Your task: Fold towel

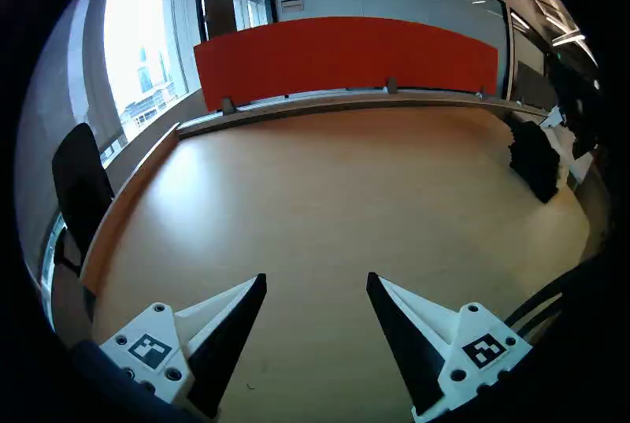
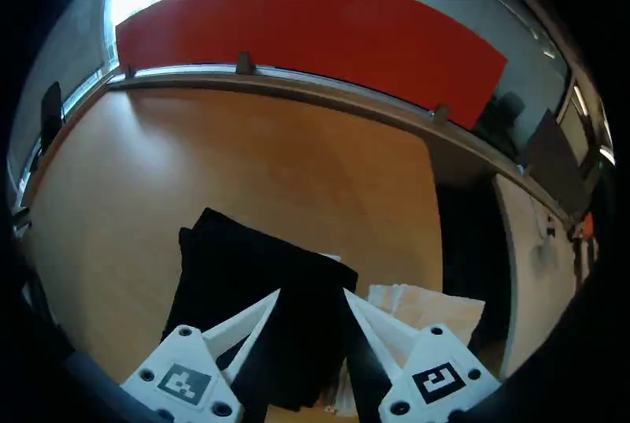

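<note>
Towel [image 2: 236, 265], black and folded into a thick stack, lay flat on the wooden desk [image 2: 236, 147], on the near side of the red divider [image 2: 315, 21] and well apart from it. White cloth [image 2: 425, 305] lay just beside the towel, under the divider's right end, and seemed to touch the towel's edge.

In the right gripper view, my right gripper [image 2: 311, 293] sat at the towel's near part, the end farthest from the divider. Its fingers [image 2: 260, 320] stood part-way apart with black fabric filling the gap between them. I could not tell whether both fingers pressed on the fabric or only straddled it.

In the left gripper view, my left gripper [image 1: 316, 280] was over bare desk, pointing toward the divider and well short of it. Its fingers were spread wide with nothing between them, only wood showing in the gap.

Black heap [image 1: 535, 159] sat below the divider's right end, with white bits beside it. It was too small to tell more.

Black chair [image 1: 79, 179] stood off the desk's edge, left of the divider's left end. Bright window [image 1: 138, 53] was beyond that same end.
</note>
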Demonstrator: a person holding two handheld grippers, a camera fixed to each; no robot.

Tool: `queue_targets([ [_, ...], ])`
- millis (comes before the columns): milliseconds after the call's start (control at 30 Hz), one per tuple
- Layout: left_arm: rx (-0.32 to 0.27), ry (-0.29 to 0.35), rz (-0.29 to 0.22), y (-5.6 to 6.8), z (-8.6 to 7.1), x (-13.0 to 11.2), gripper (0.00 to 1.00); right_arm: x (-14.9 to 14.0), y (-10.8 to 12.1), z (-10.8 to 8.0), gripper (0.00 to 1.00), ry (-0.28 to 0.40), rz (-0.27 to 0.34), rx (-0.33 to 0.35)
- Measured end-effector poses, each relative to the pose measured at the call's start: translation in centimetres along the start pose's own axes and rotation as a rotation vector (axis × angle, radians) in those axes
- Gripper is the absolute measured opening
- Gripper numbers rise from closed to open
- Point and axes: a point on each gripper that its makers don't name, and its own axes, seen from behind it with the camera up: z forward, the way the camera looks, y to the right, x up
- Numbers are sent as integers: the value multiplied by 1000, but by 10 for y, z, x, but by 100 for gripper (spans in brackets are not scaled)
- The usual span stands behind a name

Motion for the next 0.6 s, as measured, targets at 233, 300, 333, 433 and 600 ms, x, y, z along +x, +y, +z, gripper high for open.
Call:
queue_targets([
  [233,0,-4,1,2,1,-1,94,-2,1,3,32,-7,7,7],
  [300,0,-4,2,3,1,0,94,-3,1,4,29,-8,5,8],
  [333,0,-4,2,3,1,0,94,-2,0,5,25,-7,4,9],
  [433,1,-5,1,3,2,0,94,0,0,6,17,-2,3,11],
  [600,2,-6,0,3,2,0,94,4,1,6,8,14,-4,-2],
])
